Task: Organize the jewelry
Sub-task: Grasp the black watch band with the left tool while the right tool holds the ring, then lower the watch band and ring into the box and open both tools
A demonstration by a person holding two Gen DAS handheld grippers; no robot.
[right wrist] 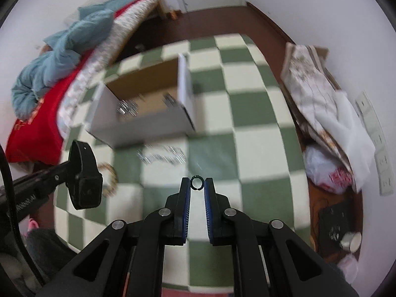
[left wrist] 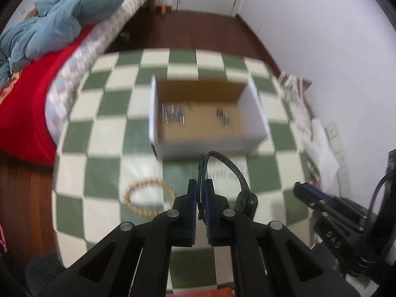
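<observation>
My left hand-held gripper is clamped on a black watch, its strap looping up past the tips. The open box lies straight ahead of it, nearer than to my right hand-held gripper, which pinches a small dark ring; from there the box sits ahead-left.

The left claw is pinched nearly shut on a black watch, whose strap loops up above the fingertips and hangs down at the right. Ahead, an open box sits on the green-and-cream checkered bench, with blurred silvery pieces on its brown floor. A beaded bracelet lies on the bench just left of the claw. The right claw reaches in from the right edge. A bed with red cover stands at left.
</observation>
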